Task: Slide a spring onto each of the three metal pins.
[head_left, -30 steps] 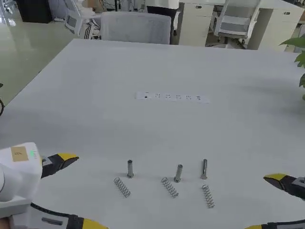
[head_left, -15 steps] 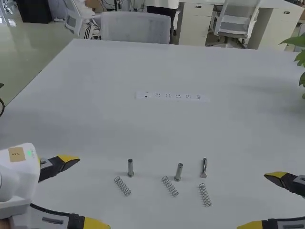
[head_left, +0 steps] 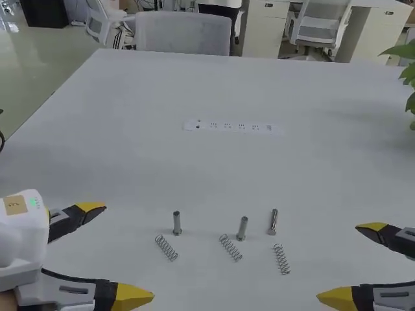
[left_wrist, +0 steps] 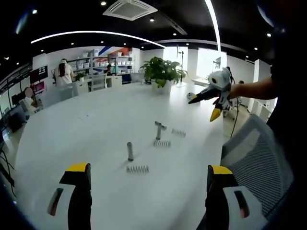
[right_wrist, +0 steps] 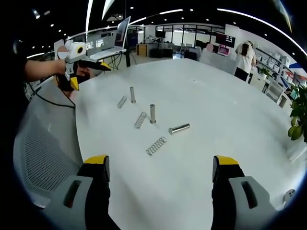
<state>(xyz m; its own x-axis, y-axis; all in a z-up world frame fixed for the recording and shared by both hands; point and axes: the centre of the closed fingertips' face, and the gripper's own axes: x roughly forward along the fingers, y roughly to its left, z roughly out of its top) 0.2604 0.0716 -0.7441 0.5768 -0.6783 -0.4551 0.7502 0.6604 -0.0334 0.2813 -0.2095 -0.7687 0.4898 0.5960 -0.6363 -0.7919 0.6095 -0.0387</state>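
Observation:
Three small metal pins sit near the front of the white table [head_left: 214, 168]. The left pin [head_left: 177, 222] and middle pin [head_left: 242, 228] stand upright. The right pin [head_left: 273, 221] lies on its side [right_wrist: 179, 128]. One spring lies before each: left spring [head_left: 166, 247], middle spring [head_left: 230, 247], right spring [head_left: 281, 258]. My left gripper [head_left: 113, 253] is open, left of the row, and holds nothing. My right gripper [head_left: 353, 262] is open off to the right, with nothing in it. Both stand apart from the parts.
A white power strip [head_left: 232, 127] is set into the table's middle. Grey and white office chairs [head_left: 183, 34] stand at the far edge, with cabinets behind. A green plant [head_left: 407, 71] reaches in at the right edge.
The right pin has shifted slightly left and now looks tilted, and the spring by it has moved a little. Both grippers stay open in about the same places. The head camera has tipped slightly.

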